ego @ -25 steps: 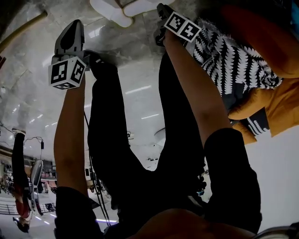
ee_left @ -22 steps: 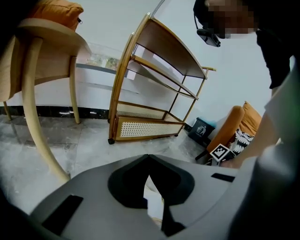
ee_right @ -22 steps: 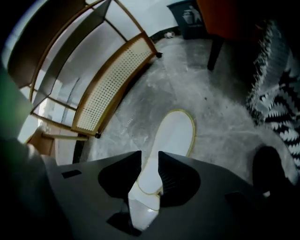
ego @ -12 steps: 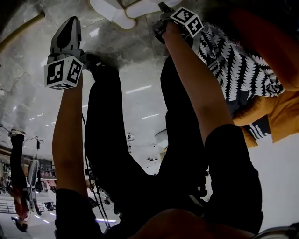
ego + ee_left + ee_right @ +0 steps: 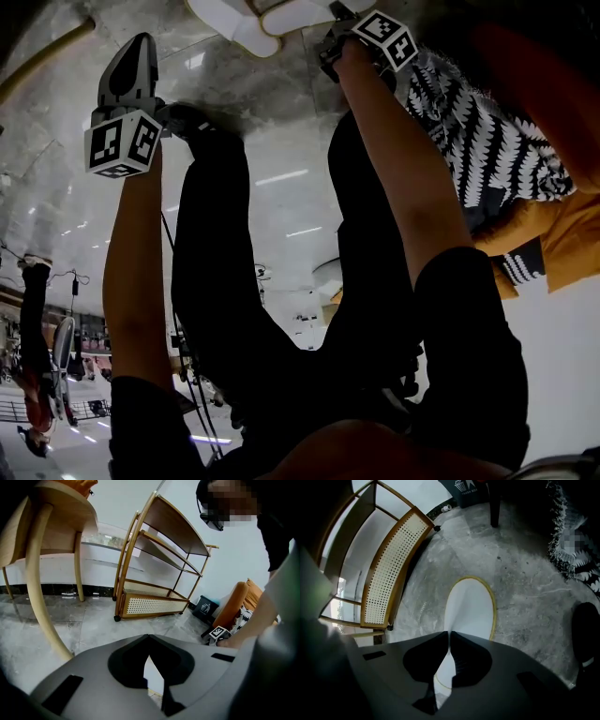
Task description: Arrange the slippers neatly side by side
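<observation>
**Right gripper drops onto a slipper**

Over the past second it has pushed further up the head view to the slippers, its cube rolling over. Its jaws have just been closing and now stand nearly together. As far as I can judge, they pinch the near end of the slipper, which lies flat on the floor. Left gripper has slid a little down-left. Its jaws are pressed together on nothing, and it hangs well apart from the pair.

The second slipper lies just left of the pinched one in the head view, at an angle to it. To do this step well, keep the pinch deep on the thin sole and lift only slightly. Swing the slipper until it runs parallel to its mate with the ends level, then release it flat.

Open floor lies between the slipper and the rack. The other side is tighter, with a chair leg and a patterned cushion nearby, so the swing should stay small and low.
</observation>
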A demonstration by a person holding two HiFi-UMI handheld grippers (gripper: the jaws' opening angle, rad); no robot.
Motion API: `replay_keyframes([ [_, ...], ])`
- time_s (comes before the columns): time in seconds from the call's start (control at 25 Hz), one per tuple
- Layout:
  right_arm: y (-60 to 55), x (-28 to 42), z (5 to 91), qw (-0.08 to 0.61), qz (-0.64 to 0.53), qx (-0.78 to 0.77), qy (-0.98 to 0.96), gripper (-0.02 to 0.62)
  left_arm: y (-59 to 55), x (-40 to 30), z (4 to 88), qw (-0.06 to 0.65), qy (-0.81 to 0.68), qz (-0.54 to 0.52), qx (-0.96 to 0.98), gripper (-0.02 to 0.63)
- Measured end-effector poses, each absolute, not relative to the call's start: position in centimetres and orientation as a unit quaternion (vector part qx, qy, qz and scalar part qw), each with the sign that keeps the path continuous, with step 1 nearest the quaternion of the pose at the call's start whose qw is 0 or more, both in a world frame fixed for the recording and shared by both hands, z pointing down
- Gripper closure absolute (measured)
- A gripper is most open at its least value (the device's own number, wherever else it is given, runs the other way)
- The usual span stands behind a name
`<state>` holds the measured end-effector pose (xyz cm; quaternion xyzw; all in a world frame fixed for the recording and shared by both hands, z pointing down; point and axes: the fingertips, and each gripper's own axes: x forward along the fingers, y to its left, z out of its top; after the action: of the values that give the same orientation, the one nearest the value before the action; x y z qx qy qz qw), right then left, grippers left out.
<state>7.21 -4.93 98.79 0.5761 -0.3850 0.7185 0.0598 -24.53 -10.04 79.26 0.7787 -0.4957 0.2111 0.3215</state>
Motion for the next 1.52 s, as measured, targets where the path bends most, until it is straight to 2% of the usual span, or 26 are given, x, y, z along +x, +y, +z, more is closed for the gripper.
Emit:
replay_keyframes([
  [0.4,-6.9,8.0,92.0,0.11,0.679,0.554,-0.47,0.555,-11.0,-23.3,76.4,0.333,-0.523,0.176,0.764,0.591],
  [0.76,-8.9,8.8,87.4,0.243,0.601,0.503,-0.572,0.556,-11.0,-18.7,73.9,0.351,-0.525,0.146,0.762,0.591],
  [1.04,-8.9,7.7,88.4,0.351,0.54,0.453,-0.617,0.557,-10.8,-16.7,74.1,0.365,-0.526,0.128,0.757,0.591],
  [1.52,-4.6,6.1,94.5,0.404,0.542,0.437,-0.594,0.557,-8.1,-17.7,76.5,0.392,-0.536,0.115,0.739,0.591],
])
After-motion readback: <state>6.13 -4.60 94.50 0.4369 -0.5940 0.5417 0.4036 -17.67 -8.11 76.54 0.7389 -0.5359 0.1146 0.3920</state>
